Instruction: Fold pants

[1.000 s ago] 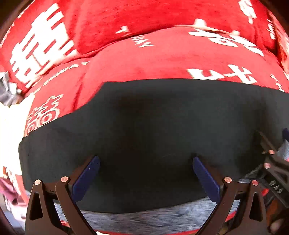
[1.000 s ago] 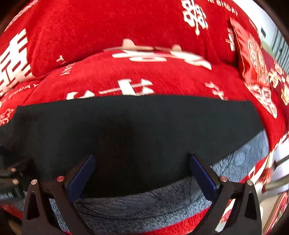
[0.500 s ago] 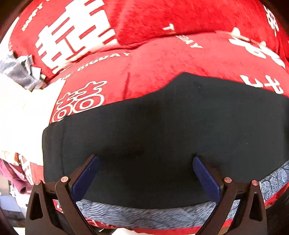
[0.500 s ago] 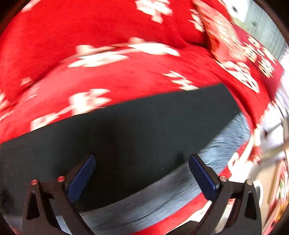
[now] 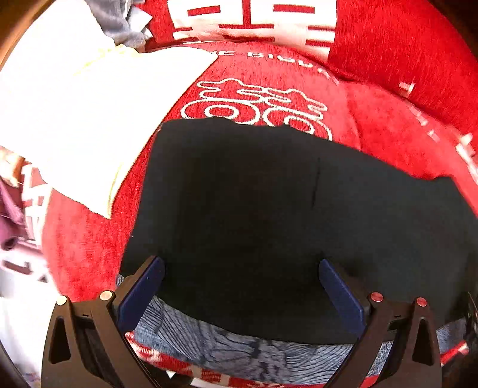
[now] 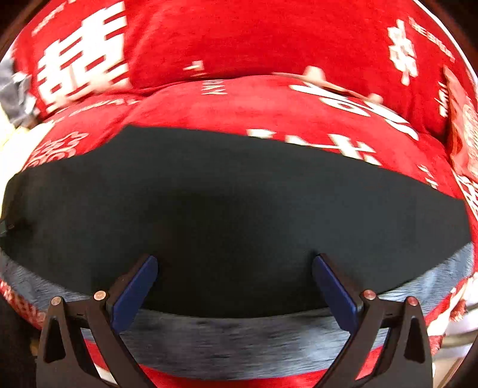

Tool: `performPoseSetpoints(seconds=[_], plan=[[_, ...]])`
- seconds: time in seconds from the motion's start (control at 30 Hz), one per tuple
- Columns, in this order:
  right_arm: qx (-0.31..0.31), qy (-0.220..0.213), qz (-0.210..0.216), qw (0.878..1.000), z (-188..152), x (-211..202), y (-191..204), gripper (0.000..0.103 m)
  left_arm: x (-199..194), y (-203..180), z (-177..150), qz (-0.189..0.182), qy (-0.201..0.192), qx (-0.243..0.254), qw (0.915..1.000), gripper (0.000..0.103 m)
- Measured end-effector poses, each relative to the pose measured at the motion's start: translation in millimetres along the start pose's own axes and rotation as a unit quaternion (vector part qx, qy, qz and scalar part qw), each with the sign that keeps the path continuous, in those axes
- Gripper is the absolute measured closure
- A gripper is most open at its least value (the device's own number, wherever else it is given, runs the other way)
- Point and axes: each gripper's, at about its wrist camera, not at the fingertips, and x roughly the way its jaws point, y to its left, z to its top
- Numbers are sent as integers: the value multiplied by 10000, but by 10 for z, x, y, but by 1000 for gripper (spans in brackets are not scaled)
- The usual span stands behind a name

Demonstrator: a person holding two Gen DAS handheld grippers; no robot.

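Black pants (image 5: 269, 209) lie flat on a red sofa seat, spread wide across the cushion (image 6: 233, 203). Their left end shows in the left wrist view, with a short seam line near the middle. My left gripper (image 5: 242, 286) is open above the near left part of the pants, its blue pads (image 5: 140, 292) wide apart with nothing between them. Over the near middle of the pants my right gripper (image 6: 236, 283) is open as well, empty, pads (image 6: 334, 286) spread.
A grey patterned cloth (image 6: 239, 337) lies under the pants' near edge (image 5: 239, 352). White folded fabric (image 5: 89, 98) sits on the sofa to the left. Red back cushions with white characters (image 6: 83, 62) rise behind. A grey garment (image 5: 119, 24) lies far left.
The left gripper has swung left toward the pants' left end, bringing the white fabric into view. The right gripper turned right, then swung back left over the middle. Both stayed open.
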Motion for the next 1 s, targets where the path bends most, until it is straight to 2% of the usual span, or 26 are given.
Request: performPoseSetpoints(seconds=[0.1, 0.3, 0.37, 0.43, 0.5, 0.57, 0.63, 0.7, 0.77, 0.87, 0.93, 1.0], plan=[[591, 78, -100, 9982, 28, -17, -515, 0, 5, 65, -31, -103, -89, 108, 9998, 0], [1192, 54, -661, 9907, -86, -24, -1393, 0, 16, 217, -39, -174, -110, -37, 9998, 0], [1387, 60, -675, 9880, -133, -37, -1651, 0, 35, 279, -33, -228, -42, -118, 9997, 0], [1661, 123, -869, 9822, -208, -34, -1895, 0, 27, 332, -26, -213, 21, -182, 9996, 0], [2138, 165, -850, 9730, -294, -80, -2155, 0, -26, 356, -33, -130, 88, -275, 9995, 0], [2404, 127, -1215, 9630, -342, -186, -2326, 0, -108, 317, -58, 31, 76, -371, 9993, 0], [2391, -12, -1191, 9637, -360, -292, -2336, 0, -203, 159, -123, -118, 66, -349, 9993, 0], [2168, -89, -893, 9721, -348, -338, -2179, 0, -270, -185, -197, -333, 96, -10, 9994, 0], [1684, -67, -545, 9842, -340, -330, -1900, 0, -350, -680, -330, -541, 74, 566, 9969, 0], [925, -12, -158, 9956, -391, -277, -1409, 0, -447, -1430, -578, -788, 35, 1570, 9844, 0], [607, 9, -114, 9981, -454, -229, -1190, 0, -466, -1795, -698, -900, 32, 1946, 9767, 0], [422, 82, -100, 9990, -522, -149, -1137, 0, -389, -2060, -751, -853, 107, 2181, 9721, 0]])
